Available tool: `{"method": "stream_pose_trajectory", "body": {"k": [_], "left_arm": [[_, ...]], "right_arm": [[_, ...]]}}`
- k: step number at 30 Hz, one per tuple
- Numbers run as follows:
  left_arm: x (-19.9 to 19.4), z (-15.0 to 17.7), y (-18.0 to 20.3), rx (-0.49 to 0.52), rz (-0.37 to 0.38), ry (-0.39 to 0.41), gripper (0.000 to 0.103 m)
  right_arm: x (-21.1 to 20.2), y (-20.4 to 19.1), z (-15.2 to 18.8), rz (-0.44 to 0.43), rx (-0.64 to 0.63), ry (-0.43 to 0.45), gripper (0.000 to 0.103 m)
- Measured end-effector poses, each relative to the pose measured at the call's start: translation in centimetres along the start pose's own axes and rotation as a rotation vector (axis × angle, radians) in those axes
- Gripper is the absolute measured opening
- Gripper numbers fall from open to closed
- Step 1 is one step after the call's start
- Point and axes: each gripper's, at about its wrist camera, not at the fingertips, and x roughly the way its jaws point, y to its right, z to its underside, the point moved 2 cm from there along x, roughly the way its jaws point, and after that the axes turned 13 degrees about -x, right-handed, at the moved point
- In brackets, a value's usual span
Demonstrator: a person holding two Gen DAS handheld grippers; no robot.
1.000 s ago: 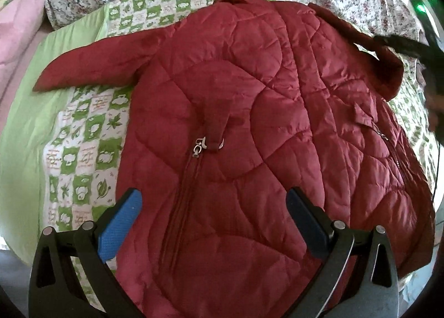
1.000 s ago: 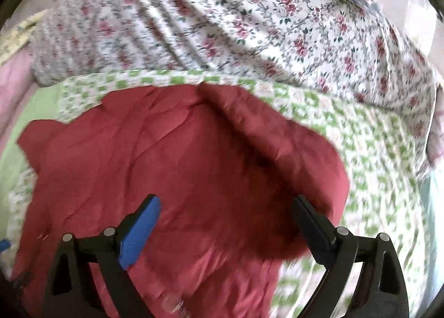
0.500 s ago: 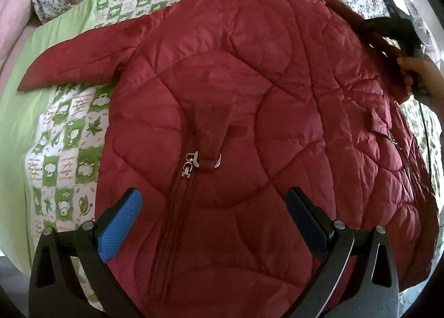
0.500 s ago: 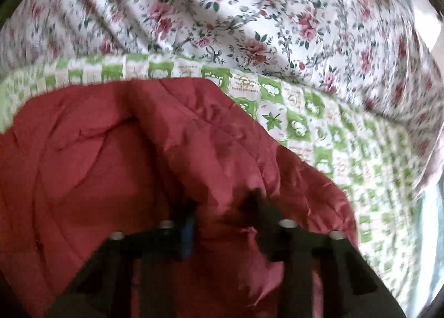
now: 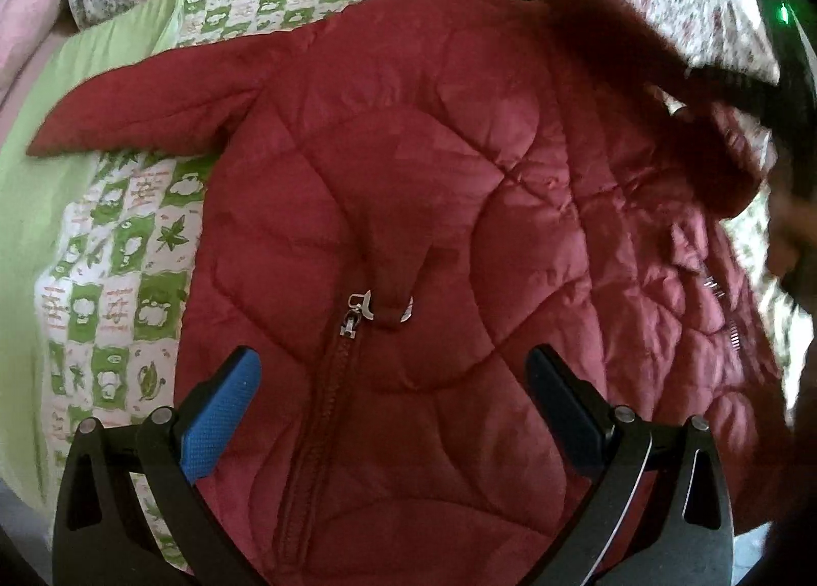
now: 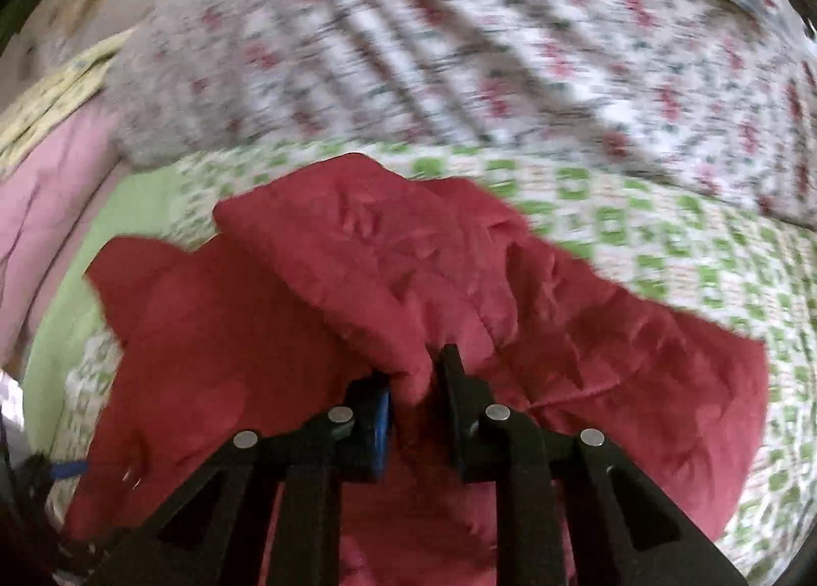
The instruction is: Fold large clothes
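Everything rests on a bed. Its top layer is a quilt (image 5: 122, 249) printed in green and white squares with small leaf and animal motifs, showing at nine o'clock in the left wrist view and running from two to four o'clock in the right wrist view. A plain lime-green sheet (image 5: 35, 187) borders it at the far left. Beyond, at twelve o'clock, lies a bunched white bedcover with red roses (image 6: 459, 54), blurred in the right wrist view. A pink fabric (image 6: 46, 218) fills nine to ten o'clock, with a pale yellow patterned cloth (image 6: 56, 95) above it. Soft daylight falls evenly.
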Motion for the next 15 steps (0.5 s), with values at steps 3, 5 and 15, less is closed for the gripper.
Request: {"method": "stream_pose_trajectory", "body": {"k": [3, 5, 15], "left_arm": [[-0.5, -0.7, -0.8, -0.036, 0.093, -0.016, 0.103], [-0.9, -1.5, -1.4, -0.058, 0.154, -0.022, 0.103], [1.1, -10.4, -3.5, -0.203, 0.297, -0.059, 0.103]], "right_arm": [[0.6, -3.7, 0.9, -0.076, -0.05, 0.001, 0.017], [1.0, -5.8, 1.3, -0.111, -0.085, 0.002, 0.017], [3.6, -10.2, 3.3, -0.138, -0.193, -0.044, 0.021]]}}
